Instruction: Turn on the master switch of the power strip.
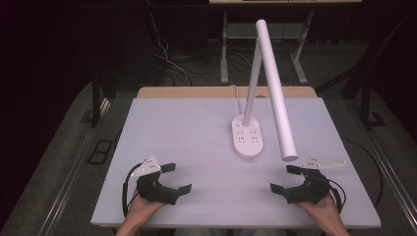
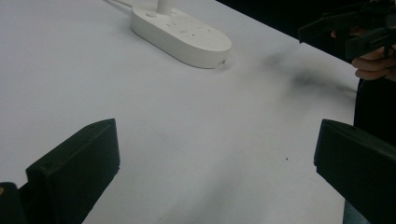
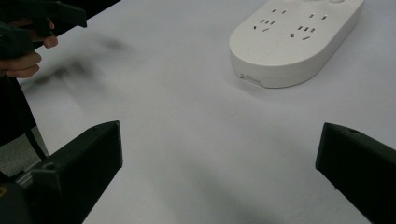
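Left tool [image 1: 177, 178] and right tool [image 1: 282, 178], each with both jaws spread wide and nothing between them, rest low at the near edge of the worktop [image 1: 187, 128], one toward the near left corner, the other toward the near right corner. The jaws of each point inward, toward the middle of the worktop. In the left gripper view the left tool [image 2: 215, 158] frames bare surface; in the right gripper view the right tool [image 3: 219, 163] does the same.

The desk lamp [image 1: 269, 88] stands right of centre, toward the far edge. Its long white head slopes down from the top of the thin upright stem toward the near right, its lower end hanging above the worktop just beyond the right tool. Its oval base [image 1: 247, 137] carries socket outlets and lies flat on the worktop, well apart from both tools; a white cord runs from it to the far edge.

Judged step: the start of the approach, with nothing yet touched. The next move probably calls for the right tool to rise toward the lamp head while the left tool reaches forward to steady the base.

Both forearms enter over the near edge, wrists low, hands wrapped around the tool bodies.
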Action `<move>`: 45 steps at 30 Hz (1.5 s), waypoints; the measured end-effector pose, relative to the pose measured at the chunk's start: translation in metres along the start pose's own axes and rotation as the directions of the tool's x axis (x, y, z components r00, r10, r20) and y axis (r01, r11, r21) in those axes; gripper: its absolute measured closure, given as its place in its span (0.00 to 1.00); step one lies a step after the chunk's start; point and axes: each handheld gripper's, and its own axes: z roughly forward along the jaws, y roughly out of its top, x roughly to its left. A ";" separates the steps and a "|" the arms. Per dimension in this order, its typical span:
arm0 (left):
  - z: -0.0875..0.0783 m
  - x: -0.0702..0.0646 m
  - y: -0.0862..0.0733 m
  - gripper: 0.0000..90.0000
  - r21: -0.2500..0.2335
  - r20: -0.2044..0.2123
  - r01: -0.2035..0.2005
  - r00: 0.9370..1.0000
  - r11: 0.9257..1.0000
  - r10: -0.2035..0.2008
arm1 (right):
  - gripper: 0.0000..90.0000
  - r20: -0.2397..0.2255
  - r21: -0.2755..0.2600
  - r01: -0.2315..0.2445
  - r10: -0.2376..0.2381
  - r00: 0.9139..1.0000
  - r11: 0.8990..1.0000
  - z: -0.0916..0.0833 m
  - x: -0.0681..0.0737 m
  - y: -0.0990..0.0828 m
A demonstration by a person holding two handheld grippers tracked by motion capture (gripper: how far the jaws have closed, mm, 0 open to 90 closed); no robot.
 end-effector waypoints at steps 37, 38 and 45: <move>0.002 -0.005 0.030 0.00 0.101 0.040 -0.051 0.998 0.994 0.047 | 0.00 0.004 -0.010 -0.011 0.011 1.000 1.000 -0.003 -0.003 0.000; 0.002 -0.005 0.032 0.00 0.099 0.039 -0.054 0.998 0.994 0.050 | 0.00 0.003 -0.011 -0.012 0.012 1.000 1.000 -0.003 -0.002 0.000; 0.005 -0.002 0.045 0.00 0.105 0.040 -0.067 0.997 0.992 0.063 | 0.00 0.002 -0.007 -0.009 0.009 1.000 1.000 -0.003 -0.002 0.000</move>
